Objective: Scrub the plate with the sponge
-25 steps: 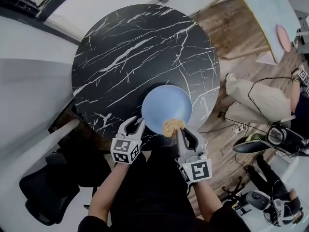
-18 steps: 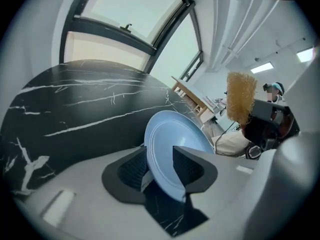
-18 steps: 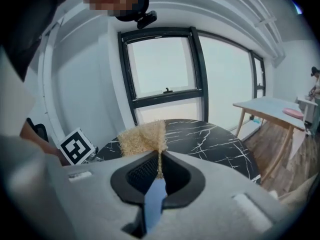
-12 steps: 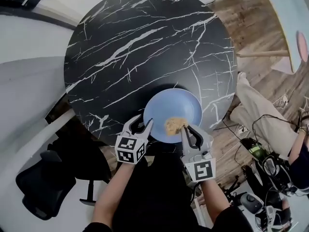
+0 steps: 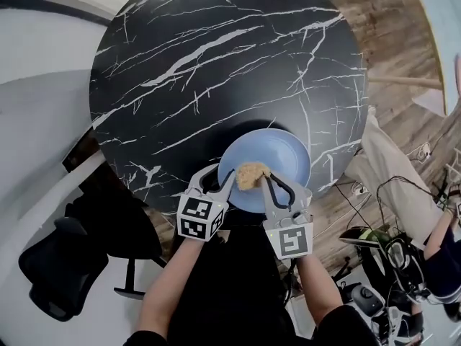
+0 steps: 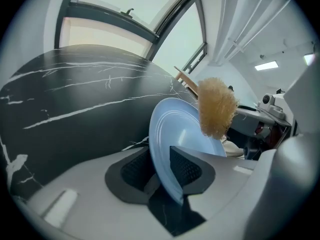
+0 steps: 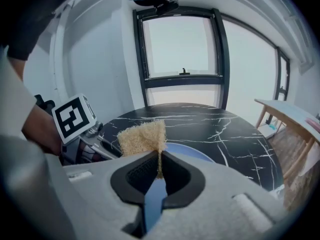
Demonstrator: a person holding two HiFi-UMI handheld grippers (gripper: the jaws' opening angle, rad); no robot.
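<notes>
Black marble table — left tongs have just been closing on my plate; right tongs pinch the sponge. Hazard — hard scrubbing could slip the thinly held rim.

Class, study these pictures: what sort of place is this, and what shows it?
Probably an office or lab room, not a kitchen: a round black marble table, a black office chair beside it, cables and gear on the wooden floor.
</notes>
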